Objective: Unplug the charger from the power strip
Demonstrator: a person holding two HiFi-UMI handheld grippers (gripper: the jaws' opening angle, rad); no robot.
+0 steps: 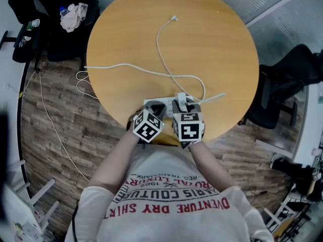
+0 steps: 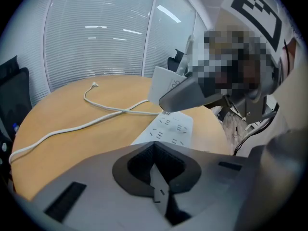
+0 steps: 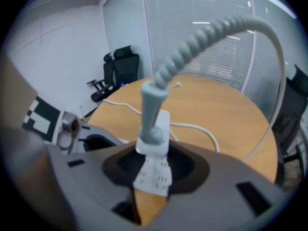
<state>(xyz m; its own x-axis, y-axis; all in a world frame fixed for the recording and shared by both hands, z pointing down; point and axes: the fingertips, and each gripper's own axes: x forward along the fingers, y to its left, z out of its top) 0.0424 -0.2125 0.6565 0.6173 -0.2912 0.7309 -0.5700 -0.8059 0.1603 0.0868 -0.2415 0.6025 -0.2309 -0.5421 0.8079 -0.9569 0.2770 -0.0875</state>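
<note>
A white power strip [image 1: 154, 105] lies near the front edge of the round wooden table [image 1: 202, 39]. My right gripper [image 1: 184, 108] is shut on the white charger [image 3: 155, 139], whose ribbed grey-white cable [image 3: 202, 37] arches up and to the right. The charger [image 2: 166, 86] hangs just above the strip's sockets [image 2: 169, 129], its prongs barely free of them. My left gripper [image 2: 157, 177] points down at the strip's near end, pads together with nothing seen between them. That end of the strip is hidden behind the jaws.
A long white cable [image 1: 162, 54] loops across the table and off its left edge to the floor. Black office chairs stand at the right [image 1: 287, 87] and far left [image 1: 45, 19]. The table edge runs just under both grippers.
</note>
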